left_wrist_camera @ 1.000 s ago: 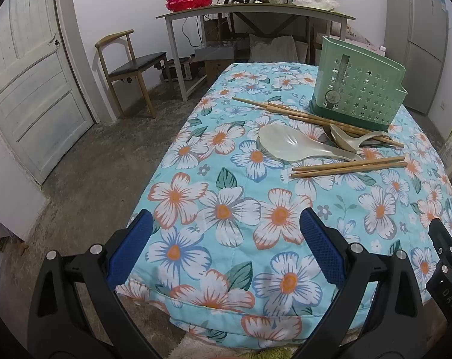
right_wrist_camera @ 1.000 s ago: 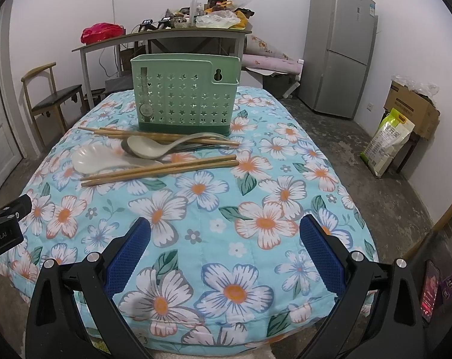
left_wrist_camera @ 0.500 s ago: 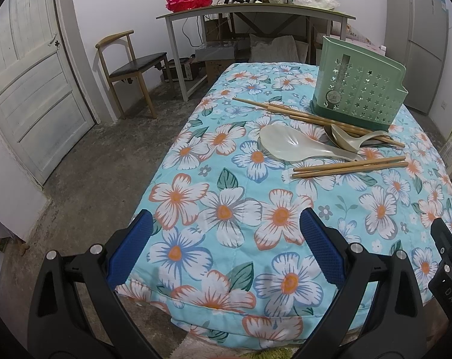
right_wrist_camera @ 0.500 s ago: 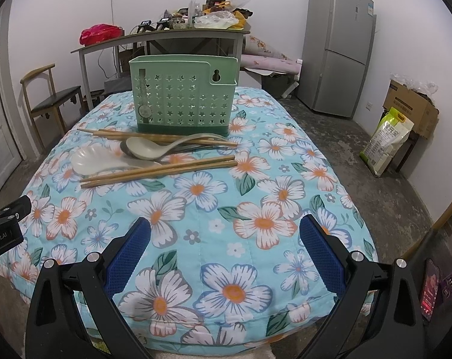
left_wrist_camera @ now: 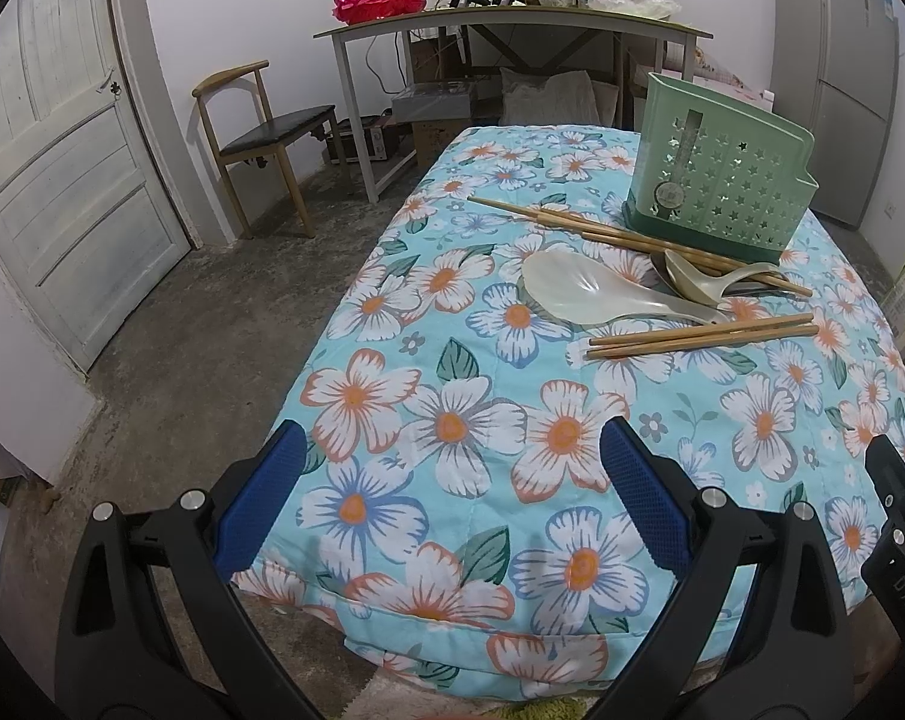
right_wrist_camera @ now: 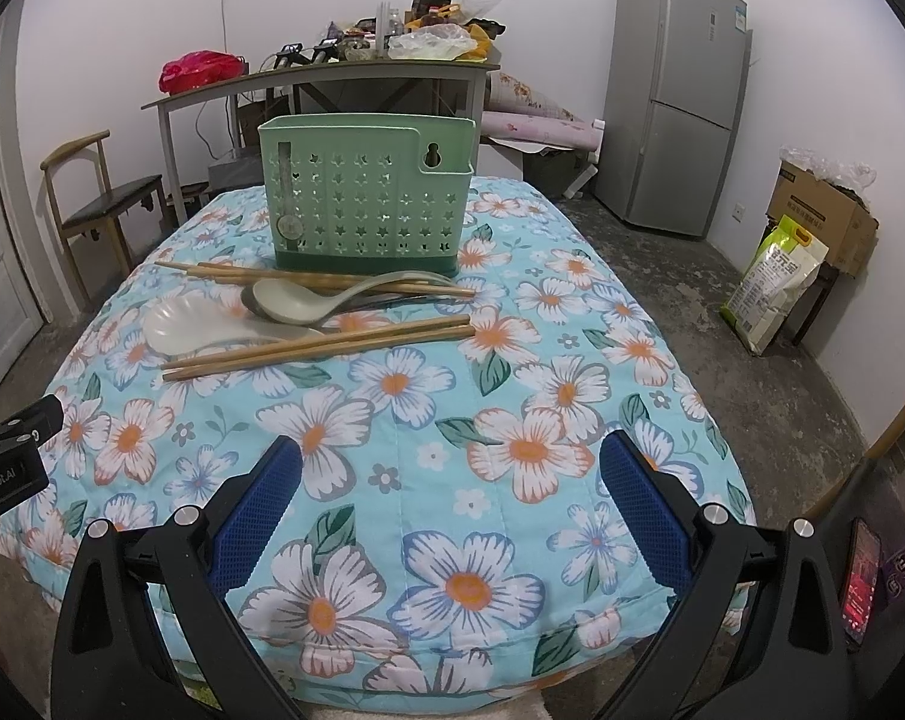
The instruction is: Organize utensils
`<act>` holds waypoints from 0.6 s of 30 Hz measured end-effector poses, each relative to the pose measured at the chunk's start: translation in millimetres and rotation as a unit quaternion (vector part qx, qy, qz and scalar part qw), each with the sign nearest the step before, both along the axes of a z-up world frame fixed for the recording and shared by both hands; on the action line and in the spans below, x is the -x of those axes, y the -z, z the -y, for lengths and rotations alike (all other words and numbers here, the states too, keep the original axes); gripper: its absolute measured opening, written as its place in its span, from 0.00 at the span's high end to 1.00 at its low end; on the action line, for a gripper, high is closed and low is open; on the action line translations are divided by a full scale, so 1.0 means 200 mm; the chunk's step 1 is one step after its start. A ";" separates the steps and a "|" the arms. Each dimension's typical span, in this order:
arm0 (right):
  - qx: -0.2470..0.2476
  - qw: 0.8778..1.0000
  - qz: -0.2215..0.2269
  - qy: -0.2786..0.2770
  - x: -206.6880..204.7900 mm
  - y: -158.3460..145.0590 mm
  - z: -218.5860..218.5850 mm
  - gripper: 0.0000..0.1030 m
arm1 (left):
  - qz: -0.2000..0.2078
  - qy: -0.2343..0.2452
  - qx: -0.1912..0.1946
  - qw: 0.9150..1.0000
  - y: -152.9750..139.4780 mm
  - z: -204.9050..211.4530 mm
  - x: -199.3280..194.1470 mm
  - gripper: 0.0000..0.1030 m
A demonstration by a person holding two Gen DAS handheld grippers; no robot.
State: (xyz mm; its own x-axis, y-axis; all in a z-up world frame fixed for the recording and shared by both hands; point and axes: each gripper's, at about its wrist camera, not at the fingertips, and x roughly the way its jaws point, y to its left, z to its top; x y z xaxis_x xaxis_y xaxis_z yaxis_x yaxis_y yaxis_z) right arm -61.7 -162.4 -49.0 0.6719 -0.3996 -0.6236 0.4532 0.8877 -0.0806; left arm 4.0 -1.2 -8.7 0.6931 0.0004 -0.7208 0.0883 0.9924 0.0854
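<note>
Blue mesh pads line both pairs of fingers, and both pairs stand spread wide with nothing between them: the left gripper (left_wrist_camera: 452,480) and the right gripper (right_wrist_camera: 449,489) hover over the near edge of the flowered quilt (right_wrist_camera: 512,396), touching none of the utensils.

Take the green utensil caddy (right_wrist_camera: 368,192) as the landmark. It stands upright toward the far end of the quilt, straight ahead of the right gripper and off to the right of the left one. Everything to be sorted lies on the gripper side of it, well apart from both sets of fingers. Just before its base is the far pair of chopsticks (right_wrist_camera: 314,279); then the grey-green soup spoon (right_wrist_camera: 296,300), its handle running over them; then the white rice paddle (right_wrist_camera: 182,327), out toward the caddy's left end. The near pair of chopsticks (right_wrist_camera: 320,348) lies closest to the grippers.

All these long axes run crosswise to the right gripper's line of reach, so its fingers would likely straddle the near chopsticks without turning. That arm looks better placed; the left comes in at a slant, nearer the paddle's bowl. Nothing blocks the way, though the overlapping spoon, paddle handle and sticks may shift together. A chair (left_wrist_camera: 260,138), cluttered desk (right_wrist_camera: 332,72) and fridge (right_wrist_camera: 674,96) stand well behind the caddy.
</note>
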 end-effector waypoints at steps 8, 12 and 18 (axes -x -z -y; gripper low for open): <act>0.000 1.000 0.002 0.001 -0.01 -0.01 0.00 0.06 | 0.000 0.000 -0.001 1.000 0.00 0.00 0.00 0.08; 0.001 1.000 0.003 0.002 -0.01 -0.01 0.00 0.06 | 0.000 0.000 -0.001 1.000 0.00 0.00 0.00 0.08; 0.001 1.000 0.003 0.002 0.00 -0.02 0.00 0.06 | 0.000 0.000 -0.001 1.000 0.00 0.00 -0.01 0.08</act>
State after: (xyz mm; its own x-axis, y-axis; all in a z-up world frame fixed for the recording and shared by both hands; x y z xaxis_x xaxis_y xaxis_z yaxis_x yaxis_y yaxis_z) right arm -61.0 -162.3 -44.9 0.6742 -0.4033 -0.6187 0.4570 0.8859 -0.0795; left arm 5.0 -0.7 -8.9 0.6929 0.0022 -0.7210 0.0876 0.9923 0.0872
